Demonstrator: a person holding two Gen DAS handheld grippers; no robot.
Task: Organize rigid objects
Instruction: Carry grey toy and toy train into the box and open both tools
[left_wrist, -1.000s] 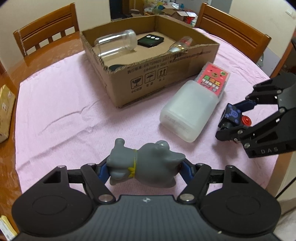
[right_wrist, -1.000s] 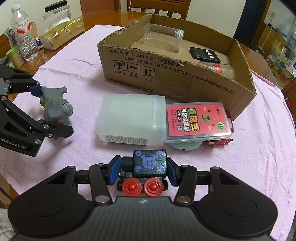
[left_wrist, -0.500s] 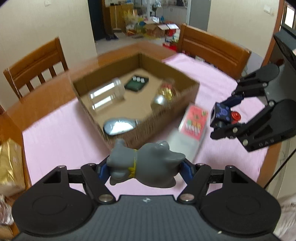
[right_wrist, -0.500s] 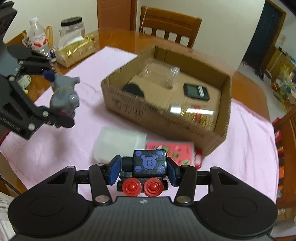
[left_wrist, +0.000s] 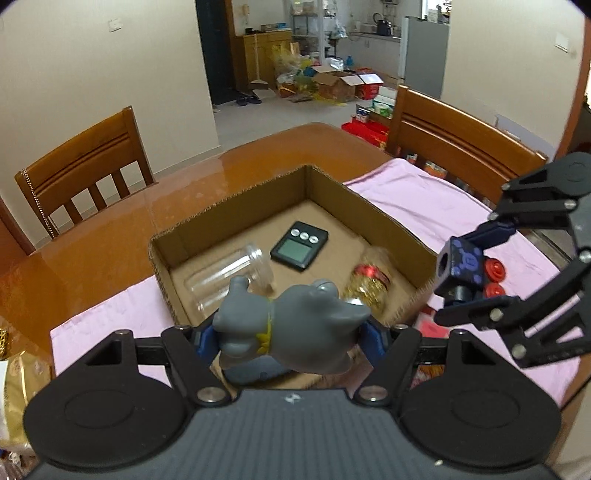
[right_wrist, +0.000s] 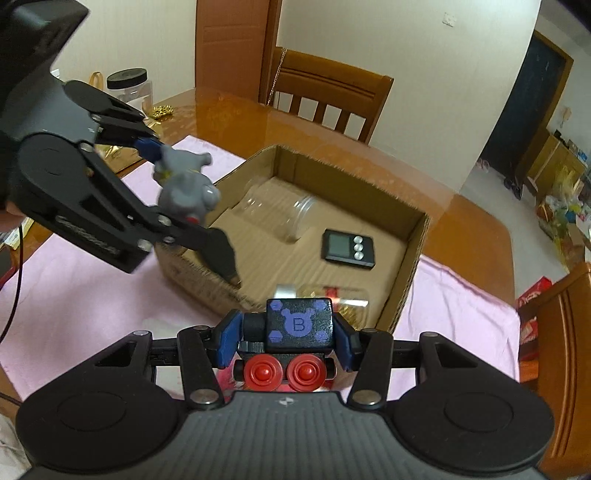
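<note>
Grey toy animal (left_wrist: 291, 325) and black block toy (right_wrist: 299, 325), each gripper-clamped, have risen above the cardboard box (left_wrist: 236, 221).

We see the left gripper (left_wrist: 291, 334) as matte black linkage arms joined by silver screws, with blue pads (left_wrist: 373, 338), two round discs and a ribbed grey housing. The right gripper (right_wrist: 286, 341) matches, its blue pads (right_wrist: 227, 341) alike. White lettering marks each gripper's side; a thin black cable trails left.
</note>
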